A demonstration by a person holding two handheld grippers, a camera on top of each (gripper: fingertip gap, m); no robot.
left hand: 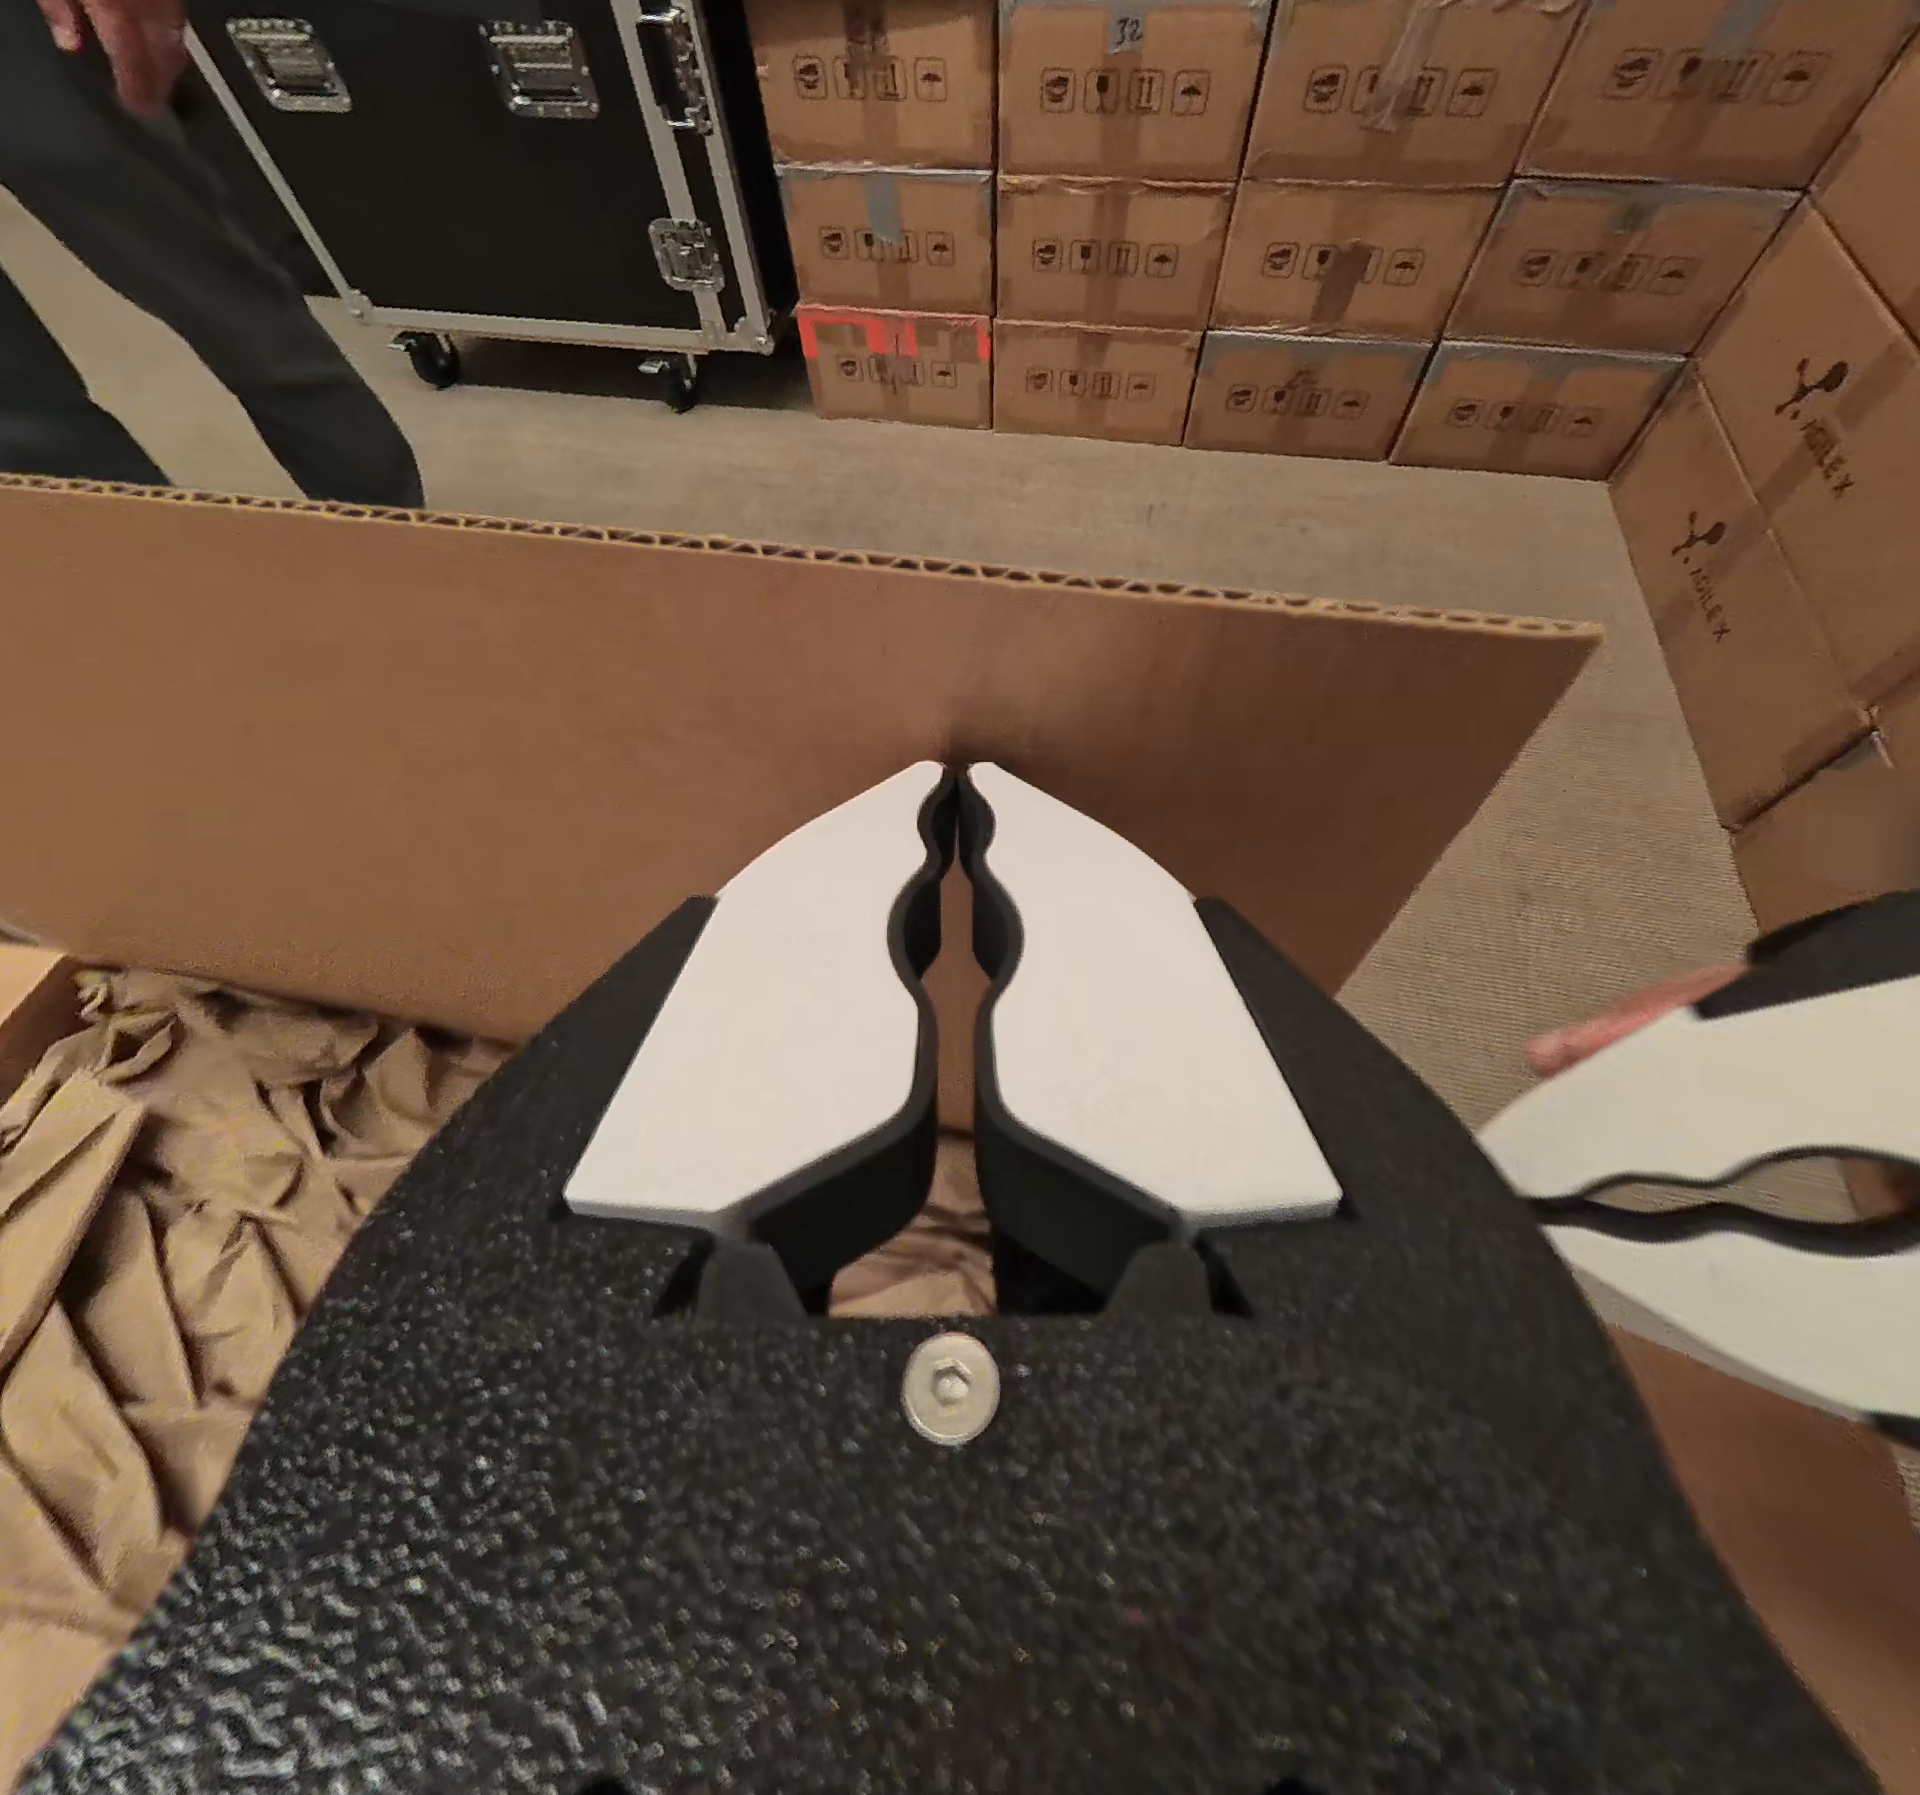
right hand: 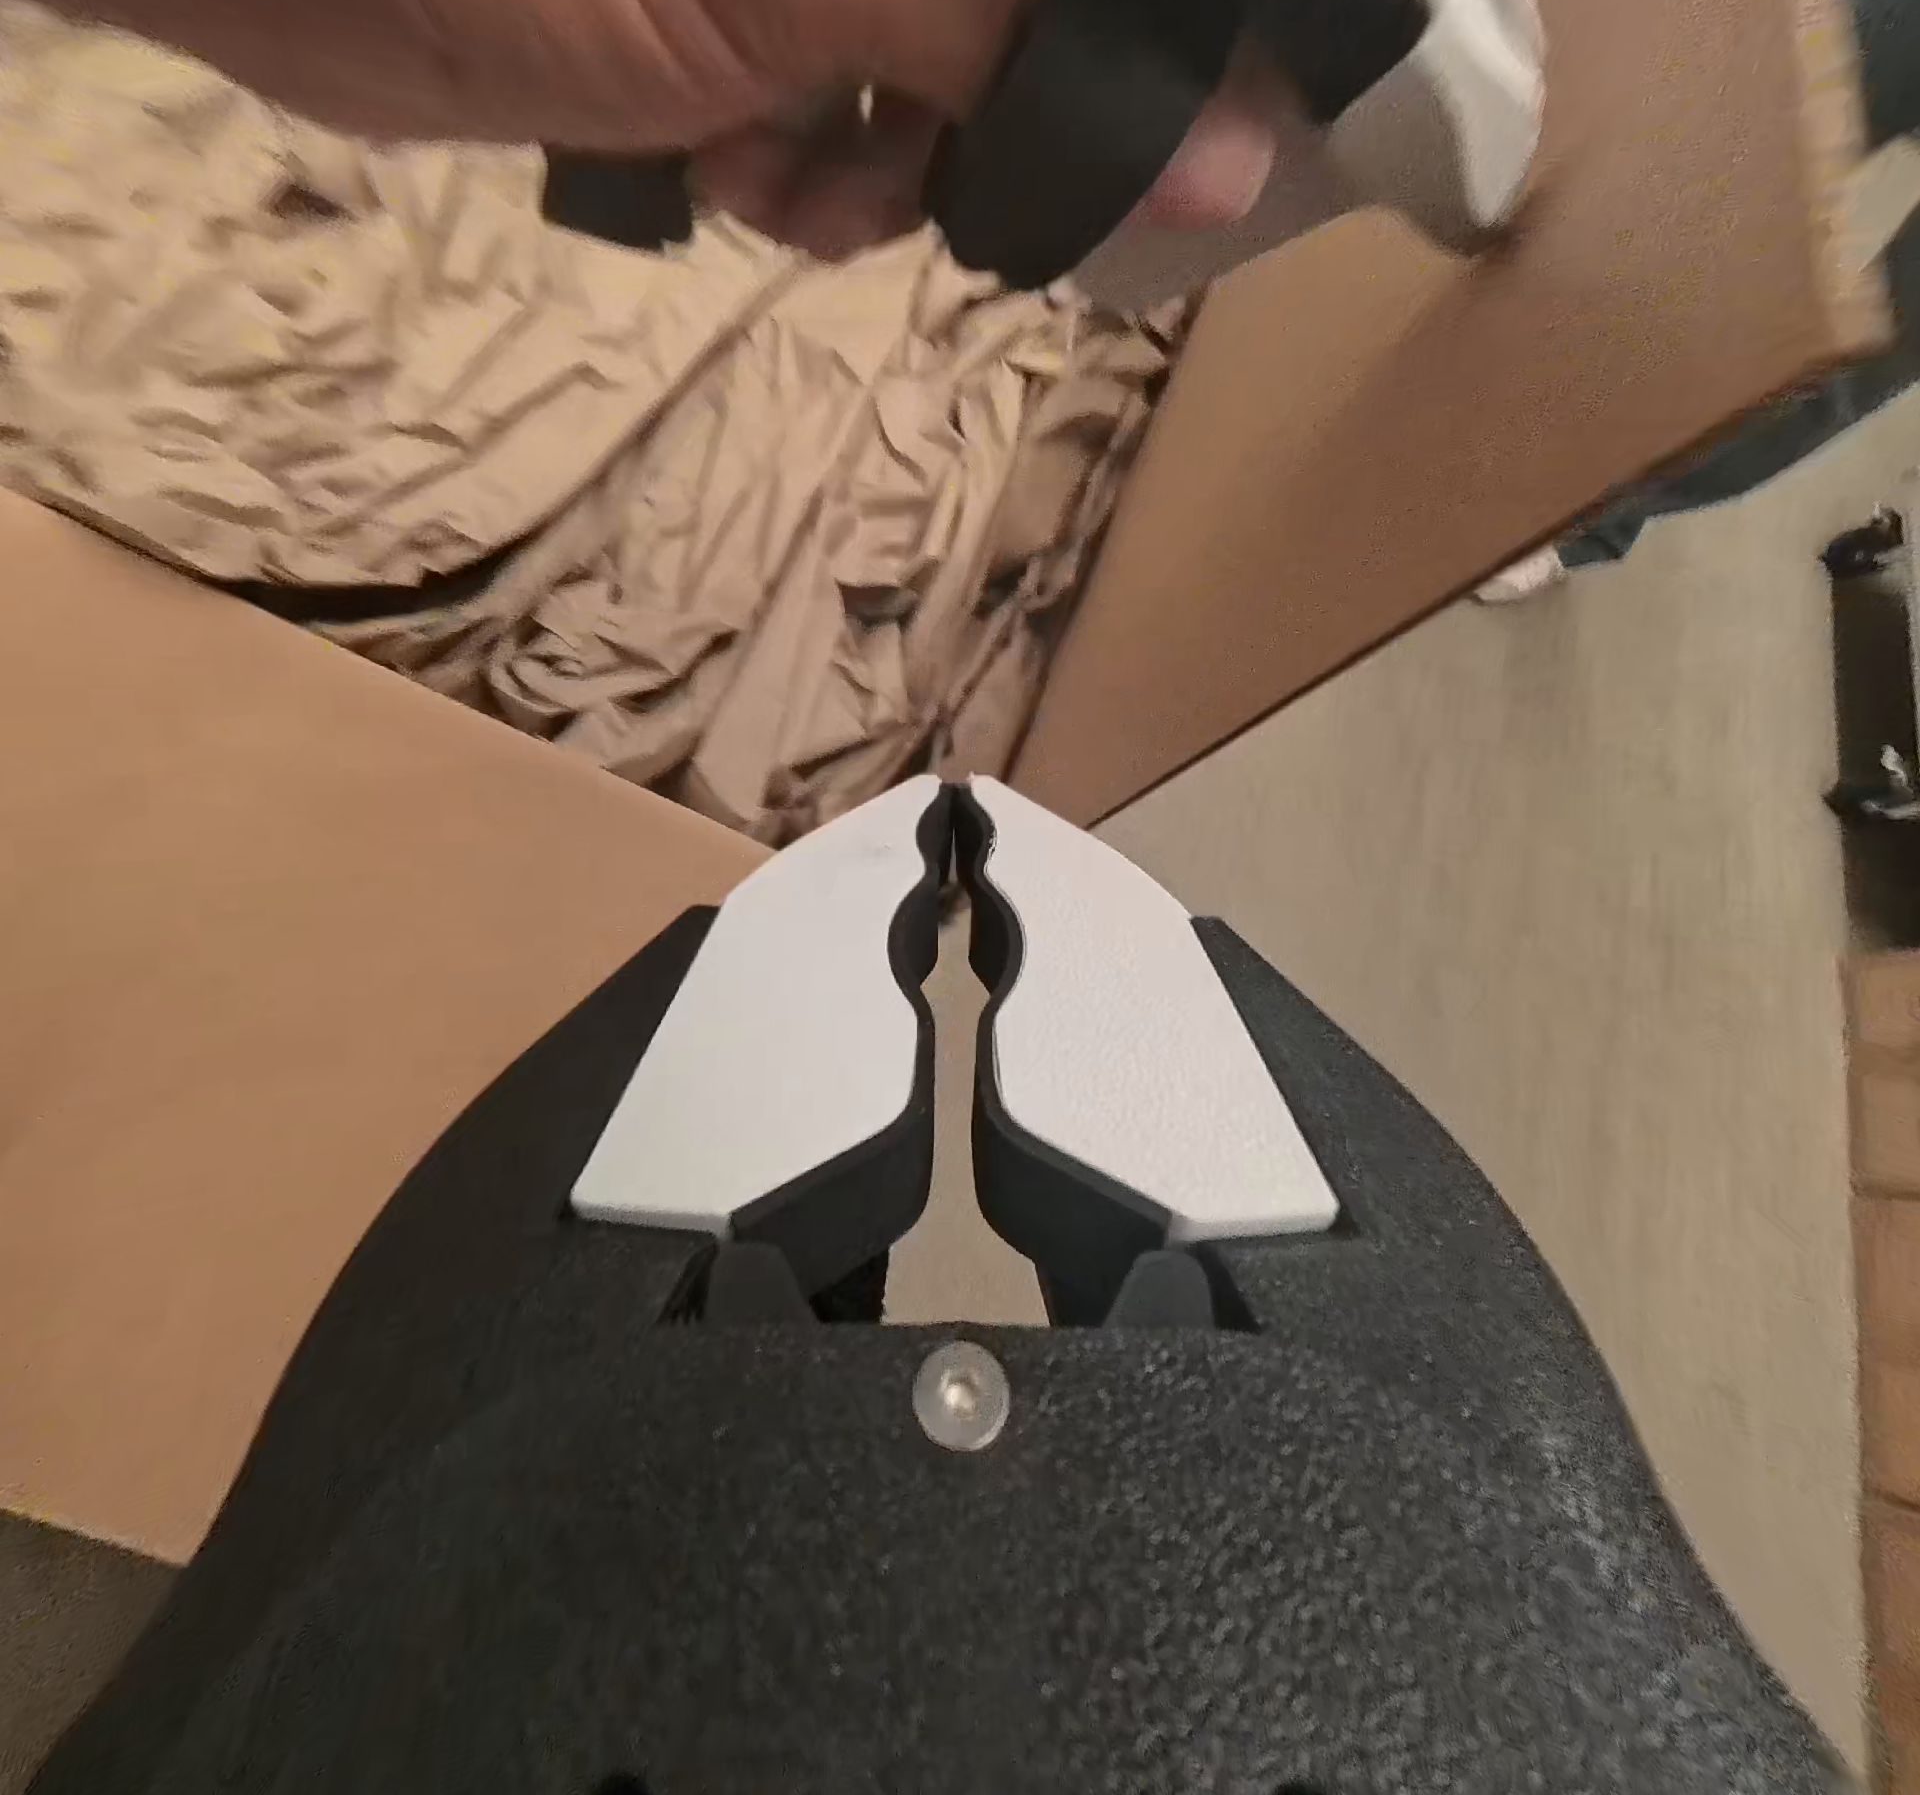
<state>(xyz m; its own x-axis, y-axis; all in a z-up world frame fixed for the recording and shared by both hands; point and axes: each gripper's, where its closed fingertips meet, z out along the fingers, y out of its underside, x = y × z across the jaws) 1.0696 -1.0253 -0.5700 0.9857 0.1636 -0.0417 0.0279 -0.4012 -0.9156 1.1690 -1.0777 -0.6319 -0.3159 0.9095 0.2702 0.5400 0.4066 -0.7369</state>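
Tongs on the left [left hand: 954, 777], seen from the left wrist view: the two white fingers meet at their tips, clenched on nothing, and point at the inner face of an upright cardboard flap [left hand: 520, 706] of a large open box. Crumpled brown packing paper [left hand: 156, 1174] fills the box at the lower left, under and beside the black body of the tongs. Right tongs [left hand: 1538, 1205] enter from the right edge of the same view, held by a hand [left hand: 1621, 1018], their fingers also together.

Right wrist view: the right tongs [right hand: 958, 791] are clenched, empty, tips just above the corner of the box where a near flap [right hand: 312, 914] and a side flap [right hand: 1351, 498] come together. Packing paper [right hand: 623, 457] lies beyond the tips inside the box. A blurred hand [right hand: 727, 31] grips the black handle of the left tongs at the top of the view.

Background, left wrist view: a wall of stacked cardboard boxes [left hand: 1299, 187] stands at the far side and along the right; one low box bears orange tape [left hand: 894, 337]. A black wheeled case with metal edging [left hand: 499, 166] stands at the far left on the pale carpet [left hand: 1143, 509]. A person in dark trousers [left hand: 208, 322] stands just behind the flap, beside the case.
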